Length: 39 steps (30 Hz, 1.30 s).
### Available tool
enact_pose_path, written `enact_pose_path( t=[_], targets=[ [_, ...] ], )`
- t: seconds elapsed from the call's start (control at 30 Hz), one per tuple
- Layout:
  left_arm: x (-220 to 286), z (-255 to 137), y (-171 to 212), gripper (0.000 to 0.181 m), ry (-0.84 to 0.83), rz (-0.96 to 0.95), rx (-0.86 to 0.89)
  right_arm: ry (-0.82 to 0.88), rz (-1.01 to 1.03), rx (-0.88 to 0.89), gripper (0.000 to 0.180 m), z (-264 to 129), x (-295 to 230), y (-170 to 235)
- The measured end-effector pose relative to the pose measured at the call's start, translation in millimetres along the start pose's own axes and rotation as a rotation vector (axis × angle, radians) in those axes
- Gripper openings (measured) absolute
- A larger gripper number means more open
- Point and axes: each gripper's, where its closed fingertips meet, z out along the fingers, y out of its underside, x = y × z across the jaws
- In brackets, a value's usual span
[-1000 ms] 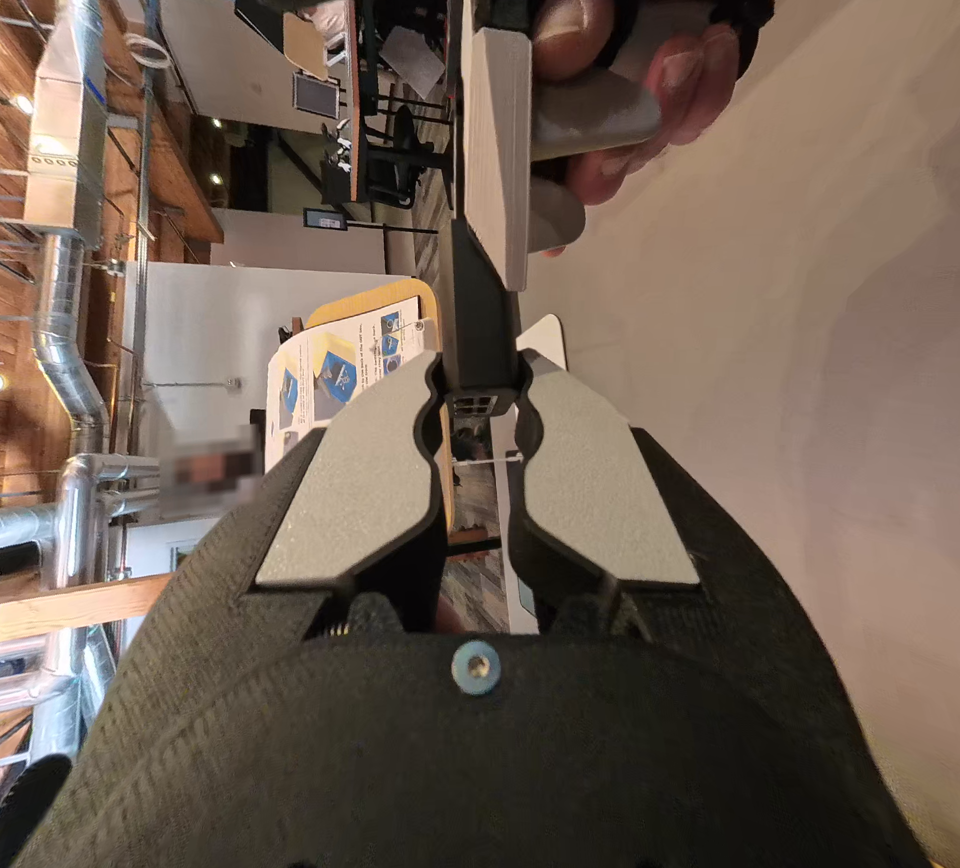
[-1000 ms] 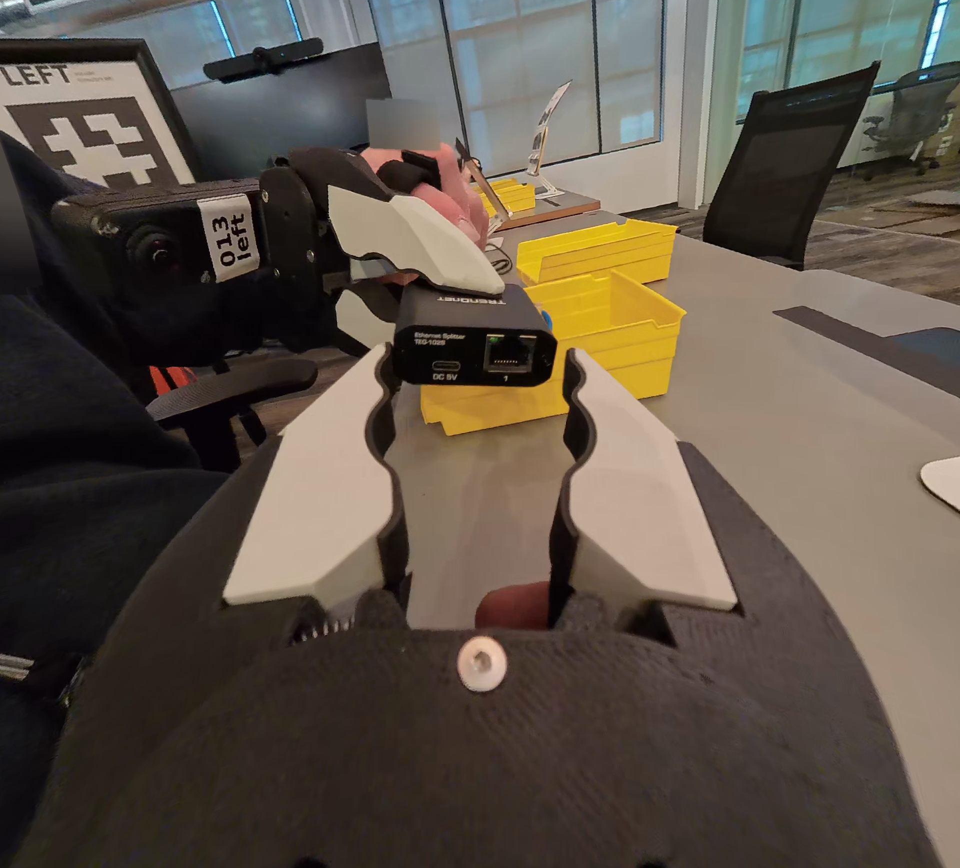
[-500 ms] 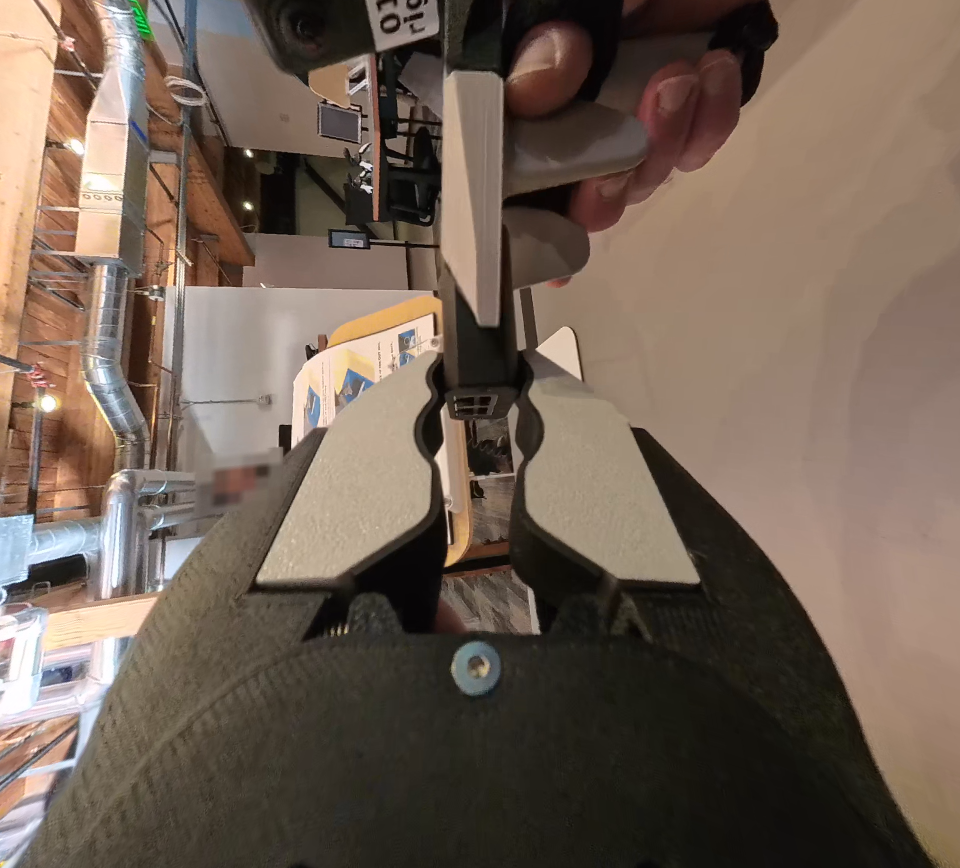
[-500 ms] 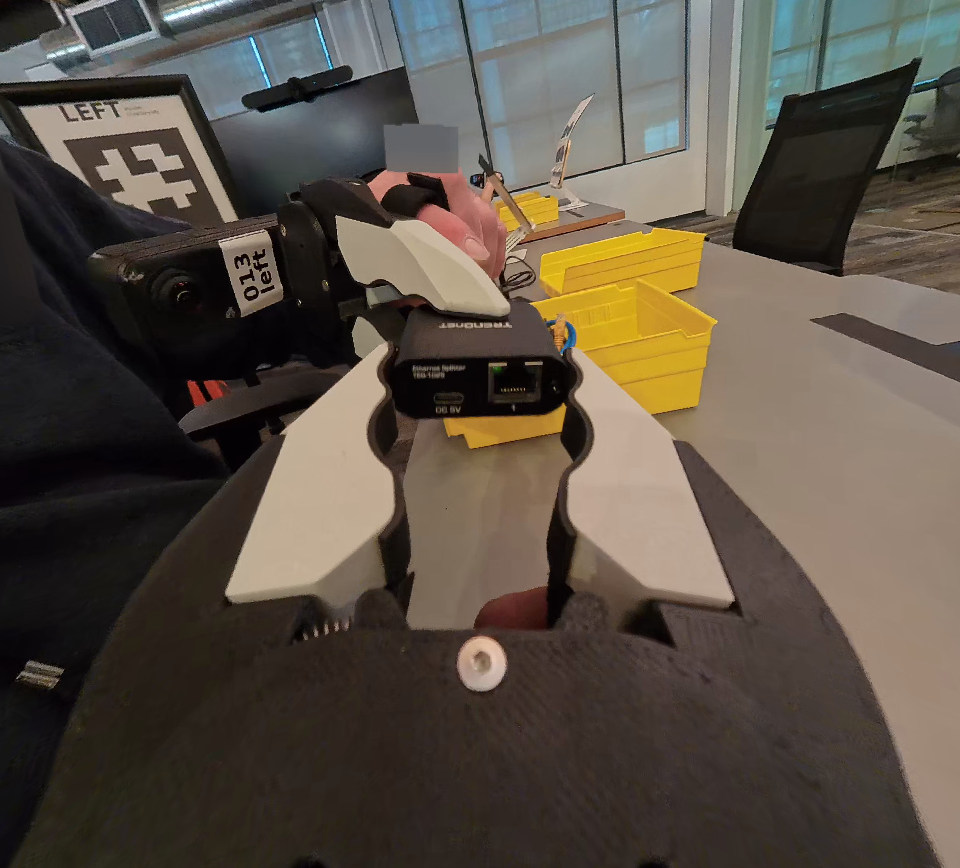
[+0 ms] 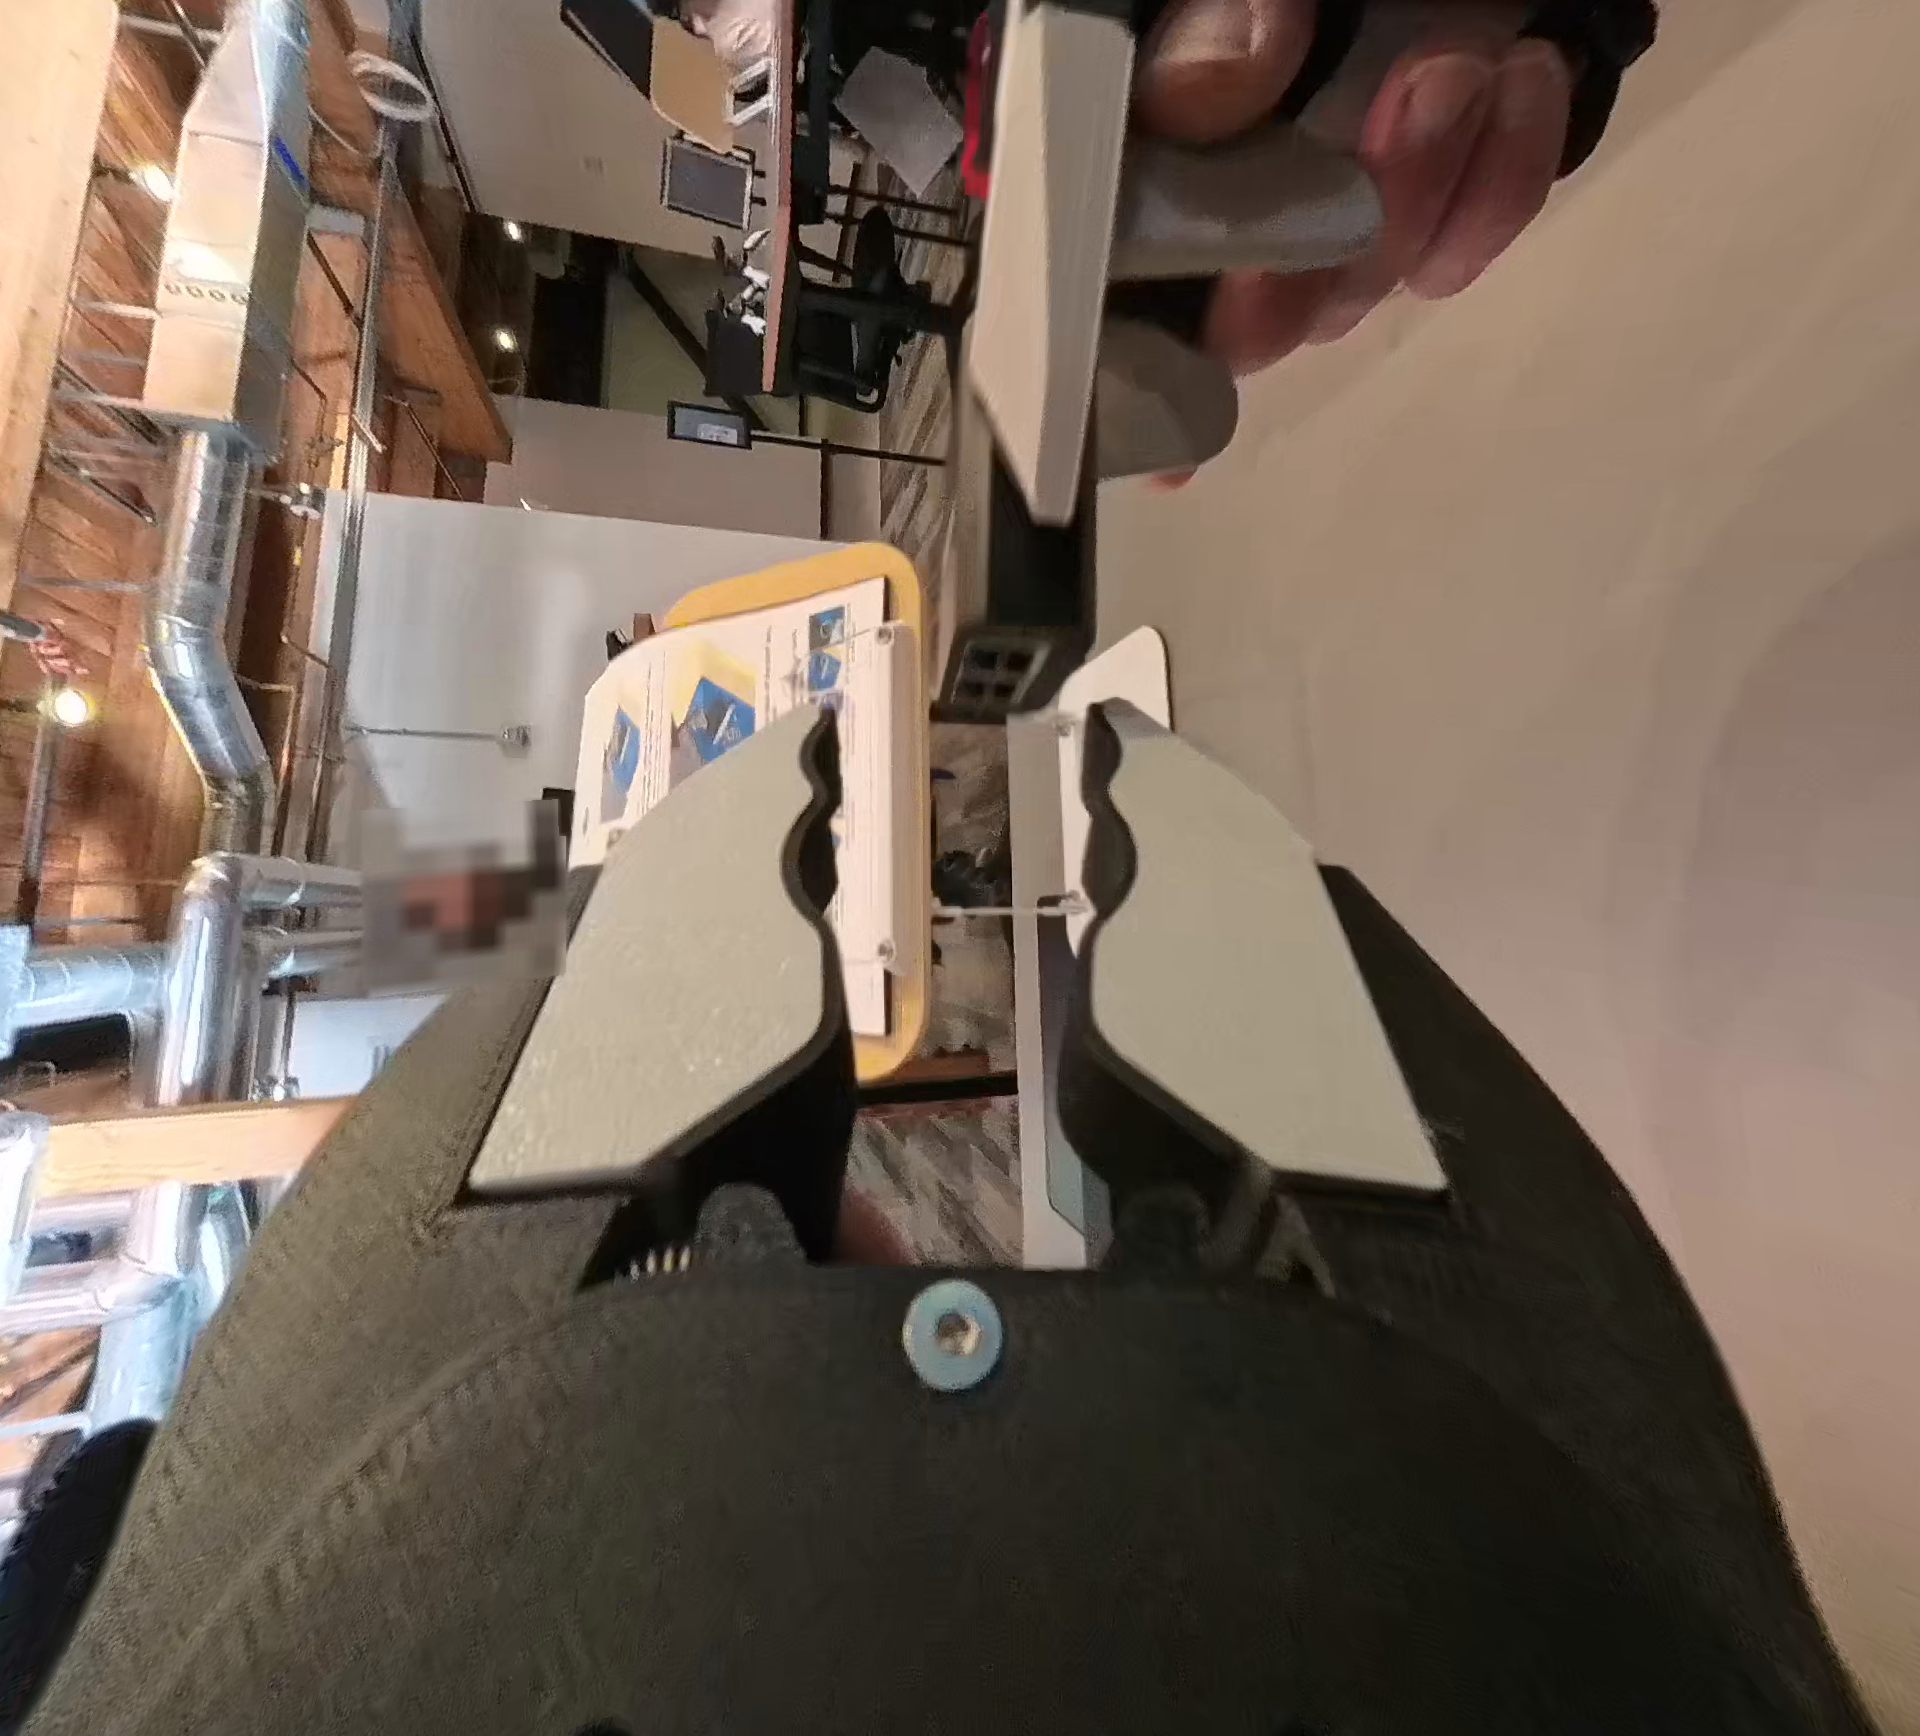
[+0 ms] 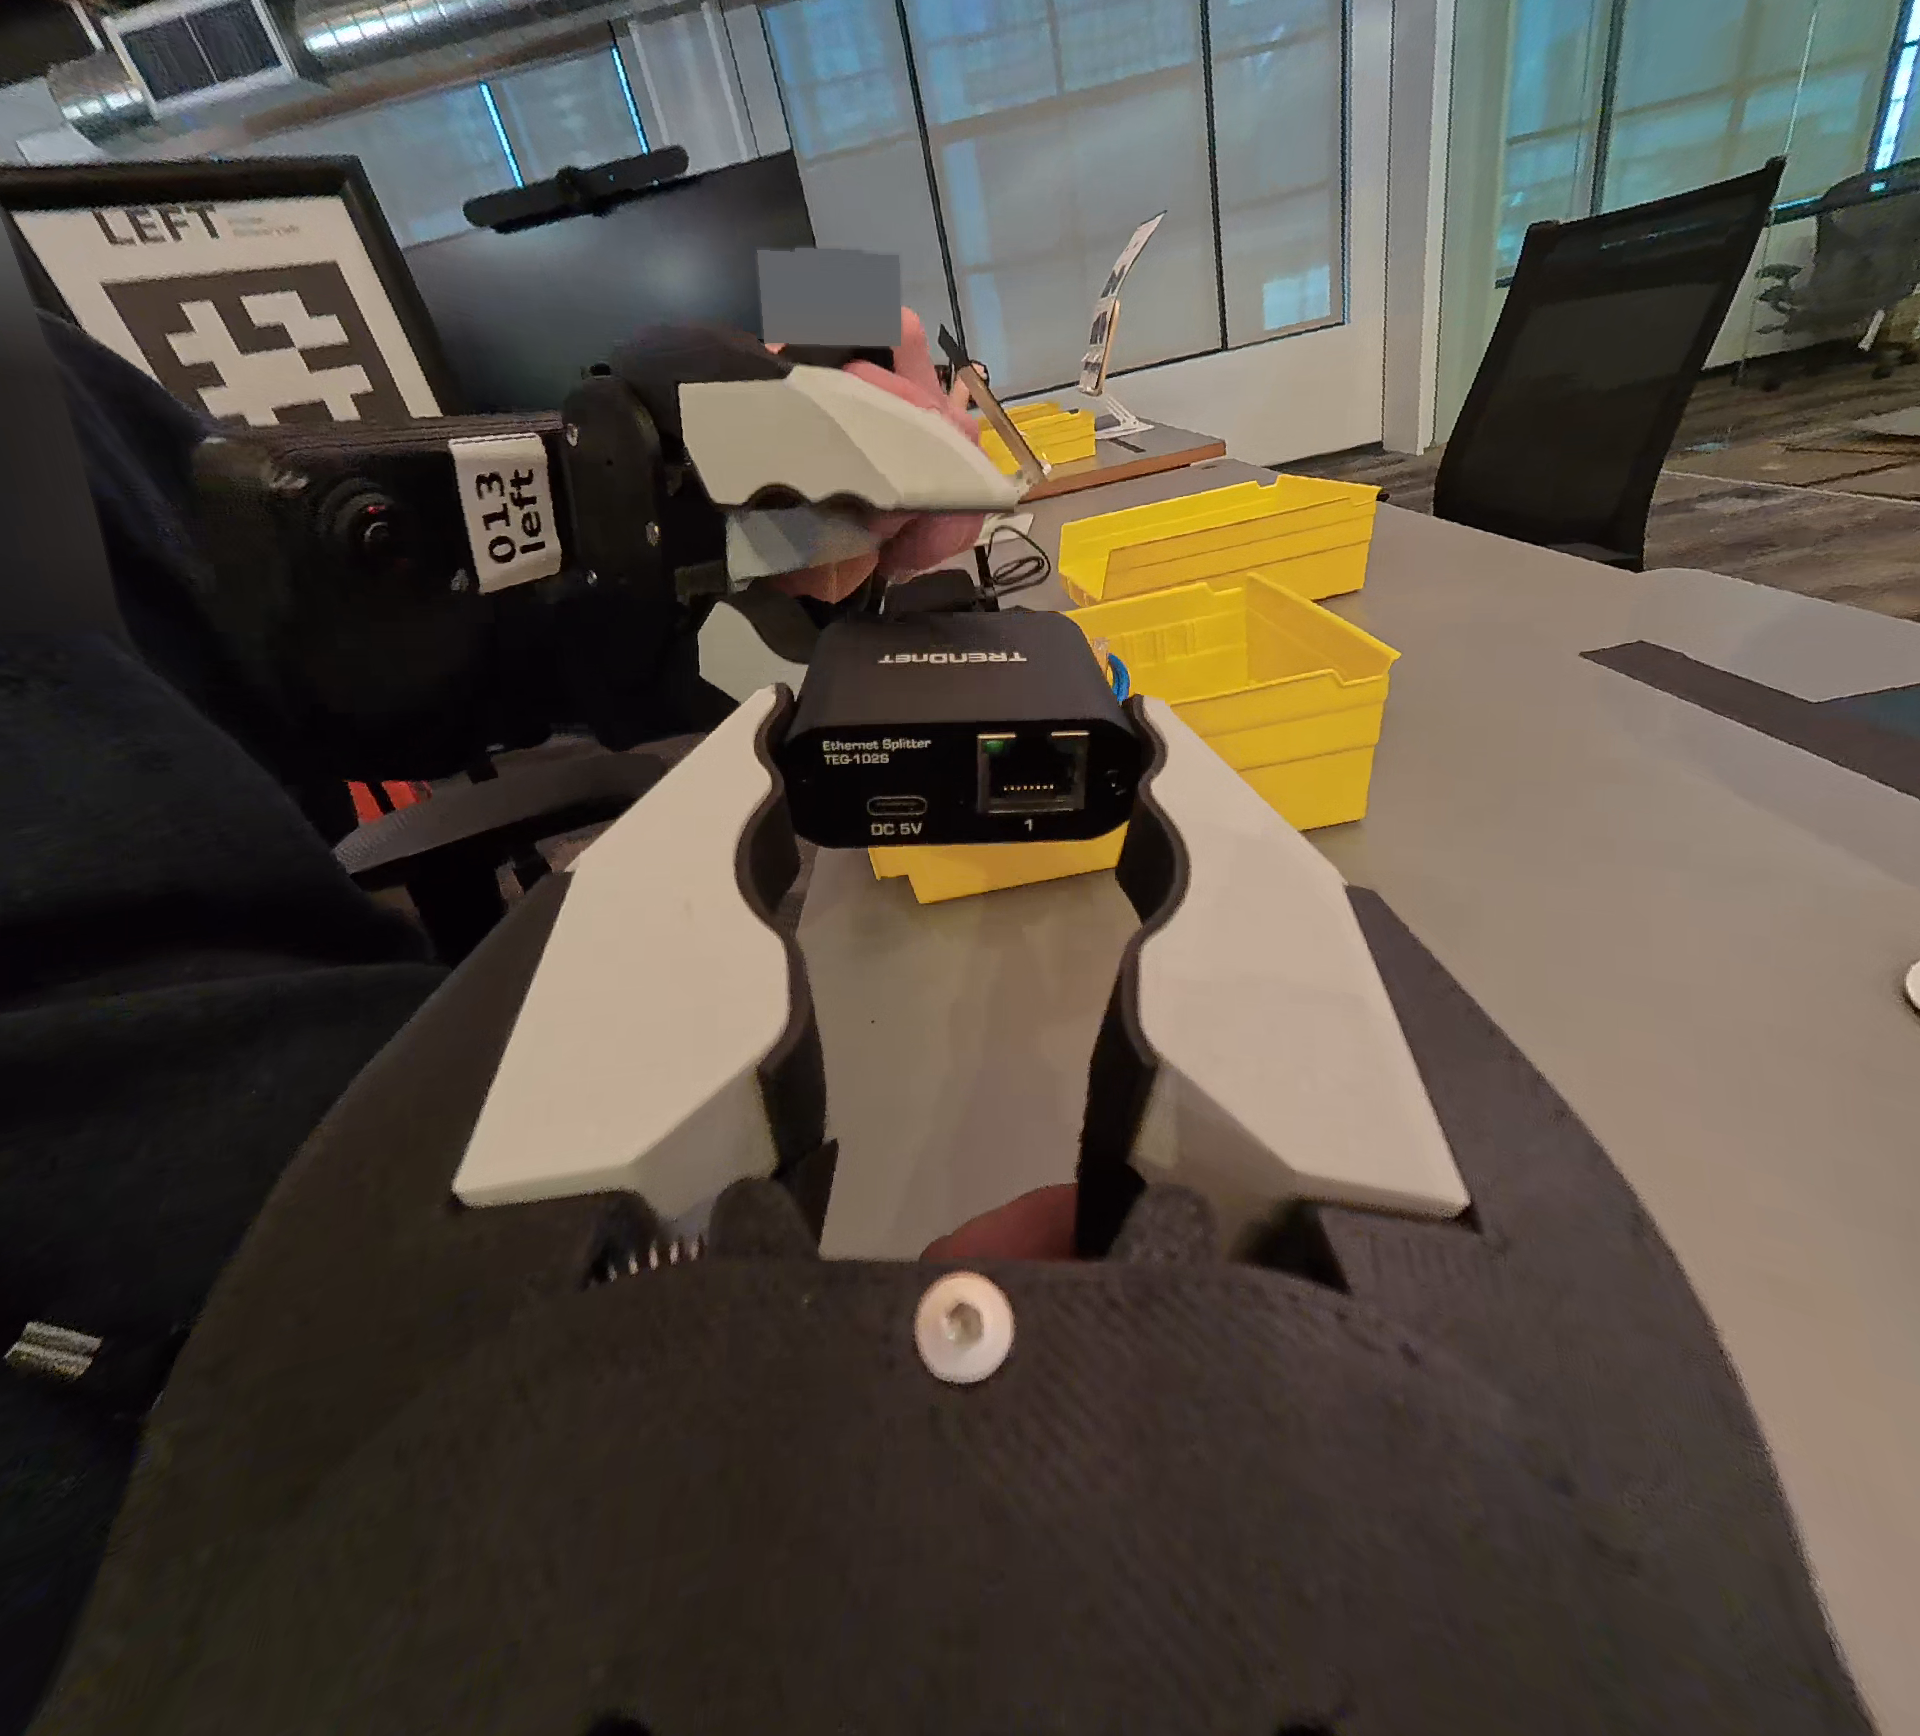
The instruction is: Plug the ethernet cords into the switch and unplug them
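The black switch (image 6: 956, 730) is held above the grey table (image 6: 1558, 907), its single port and power socket facing the right wrist camera. My right gripper (image 6: 956, 720) is shut on its two sides near that end. In the left wrist view the switch (image 5: 1013, 616) shows end-on, a little beyond my left gripper (image 5: 961, 720), which is open and empty. The right gripper's fingers (image 5: 1049, 263) and the hand holding it reach in from above. In the right wrist view the left gripper (image 6: 935, 512) sits just behind and above the switch. A bit of blue cord (image 6: 1117, 673) peeks from behind the switch.
Several yellow bins (image 6: 1268, 689) stand on the table right behind the switch. A black chair (image 6: 1600, 367) stands at the far side. A white object (image 6: 1912, 990) lies at the right edge. A dark sleeve fills the left of the right wrist view.
My left gripper has opened, let go of the switch and drawn back from it. My right gripper has closed on the switch's sides and now holds it alone.
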Motion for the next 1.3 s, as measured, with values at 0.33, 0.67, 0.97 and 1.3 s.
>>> enact_pose_path(
  t=[0.33, 0.67, 0.97, 1.3],
  targets=[
    [-10.6, -95.6, 127.0, 0.044, 0.021, -0.237, -0.398, 0.022, 0.025, 0.044, 0.06, -16.3, 7.0, 2.6],
    [90.3, -198.4, 254.3, 0.041, 0.289, -0.415, -0.808, 0.039, 0.056, 0.036, 0.06, -22.6, 15.4, 21.8],
    [99.3, -160.5, 292.8, 0.037, 0.18, -0.386, -0.82, 0.054, 0.057, 0.014, 0.06, -22.2, 17.6, 31.0],
    [116.0, -145.5, 300.1, 0.028, 0.591, -0.393, -0.729, 0.051, 0.071, 0.018, 0.06, -24.2, 20.1, 35.5]
  ],
)
